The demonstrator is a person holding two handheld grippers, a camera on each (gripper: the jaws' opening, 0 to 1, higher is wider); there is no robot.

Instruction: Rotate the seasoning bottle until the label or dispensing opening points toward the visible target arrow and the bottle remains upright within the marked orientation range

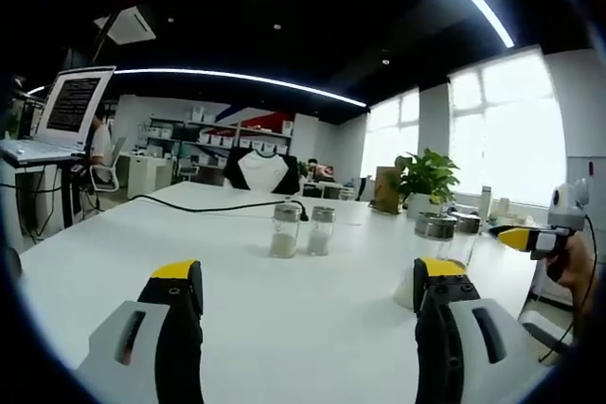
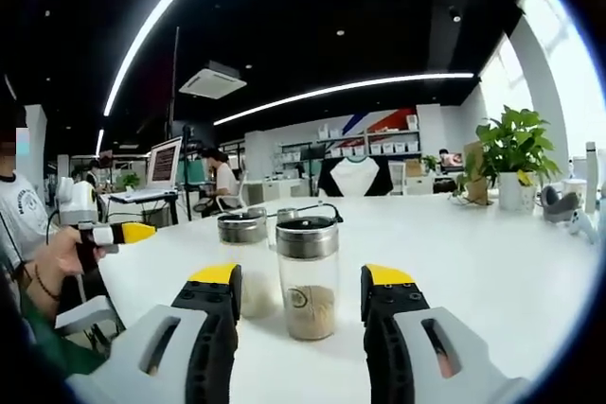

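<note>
White table (image 1: 237,262); four seasoning bottles (image 2: 307,276), seemingly; both tongs open.

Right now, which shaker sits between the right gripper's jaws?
The front shaker, with brown seasoning and a steel cap, stands between the open jaws of the right gripper. The other shaker, holding pale contents, stands behind it to the left.

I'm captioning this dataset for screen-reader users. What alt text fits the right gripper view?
The open right gripper frames a glass seasoning bottle with a metal lid, upright on a white table, a second bottle close behind it. At left, a person's hand holds the left gripper.
</note>
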